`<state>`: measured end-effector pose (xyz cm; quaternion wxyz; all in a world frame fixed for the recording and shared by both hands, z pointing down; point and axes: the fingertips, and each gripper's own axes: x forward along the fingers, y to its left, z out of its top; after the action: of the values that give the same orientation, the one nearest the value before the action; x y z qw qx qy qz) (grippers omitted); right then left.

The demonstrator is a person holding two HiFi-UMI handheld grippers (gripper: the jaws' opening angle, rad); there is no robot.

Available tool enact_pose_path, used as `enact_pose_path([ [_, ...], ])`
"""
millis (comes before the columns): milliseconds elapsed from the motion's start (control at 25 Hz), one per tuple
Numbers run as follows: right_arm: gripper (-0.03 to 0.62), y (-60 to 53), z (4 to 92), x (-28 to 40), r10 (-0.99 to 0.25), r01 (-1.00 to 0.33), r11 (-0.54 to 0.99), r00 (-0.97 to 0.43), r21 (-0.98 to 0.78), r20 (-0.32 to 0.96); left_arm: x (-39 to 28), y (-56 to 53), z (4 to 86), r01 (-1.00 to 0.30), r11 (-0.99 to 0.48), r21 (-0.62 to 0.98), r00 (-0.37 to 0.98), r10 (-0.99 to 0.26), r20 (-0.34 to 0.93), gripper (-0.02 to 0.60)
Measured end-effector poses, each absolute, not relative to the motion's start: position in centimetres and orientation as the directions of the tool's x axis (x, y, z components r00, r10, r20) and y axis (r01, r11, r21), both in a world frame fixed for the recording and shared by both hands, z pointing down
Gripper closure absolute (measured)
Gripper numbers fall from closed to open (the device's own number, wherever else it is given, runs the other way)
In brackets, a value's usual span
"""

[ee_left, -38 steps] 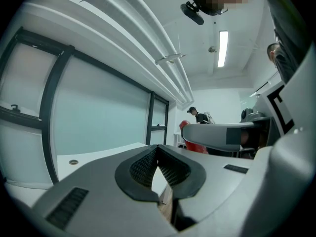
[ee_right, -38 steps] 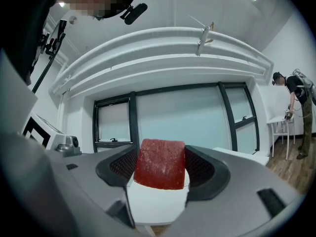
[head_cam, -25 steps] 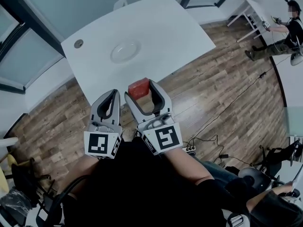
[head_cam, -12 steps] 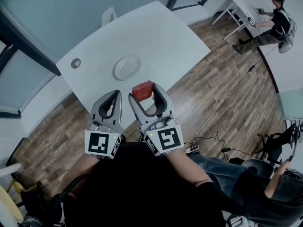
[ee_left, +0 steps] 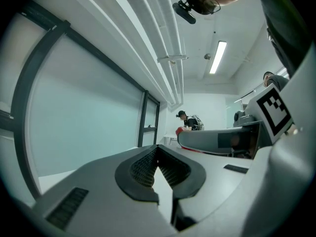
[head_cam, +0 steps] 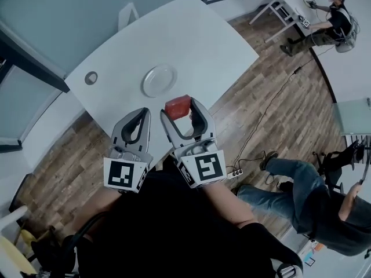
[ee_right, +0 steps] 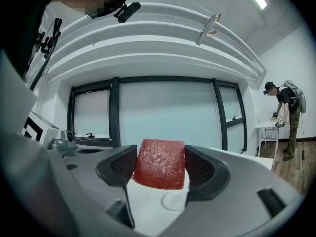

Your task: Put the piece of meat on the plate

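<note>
**Ana:** Meat (ee_right: 160,164) first: where was it?

**Me:** Up in the air, pinched in my right tongs (head_cam: 179,110). The jaws were closed partway onto its two flat sides, at about the near edge of the table (head_cam: 191,33). I read the side grip as the way to leave its underside free for setting down.

**Ana:** And the plate?

**Me:** The plate (head_cam: 159,81) sat bare on the table at eleven o'clock from the meat, near but apart. I held the block high, I think, so it would clear the rim.

**Ana:** Left side?

**Me:** My left tongs (head_cam: 140,113) hung just beside the right ones, at nine o'clock. Their tips were pressed together on nothing. It looked like a one-handed job, so they sat idle.

**Ana:** What was left?

**Me:** By my reckoning, a carry toward eleven o'clock, then lowering onto the plate's middle and opening. A soft slab might have stuck to one pad.
</note>
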<state>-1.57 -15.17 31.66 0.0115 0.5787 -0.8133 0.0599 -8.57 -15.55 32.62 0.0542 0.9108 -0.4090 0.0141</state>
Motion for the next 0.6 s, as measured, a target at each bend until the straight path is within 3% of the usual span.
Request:
enact_pose_path([
  [600, 0.292, -16.4, 32.3, 1.2, -0.912, -0.917, 0.385, -0.395, -0.1, 0.11, -6.6, -17.0, 32.7, -0.805, -0.585, 0.096, 0.593, -0.798, 0.104, 0.578],
])
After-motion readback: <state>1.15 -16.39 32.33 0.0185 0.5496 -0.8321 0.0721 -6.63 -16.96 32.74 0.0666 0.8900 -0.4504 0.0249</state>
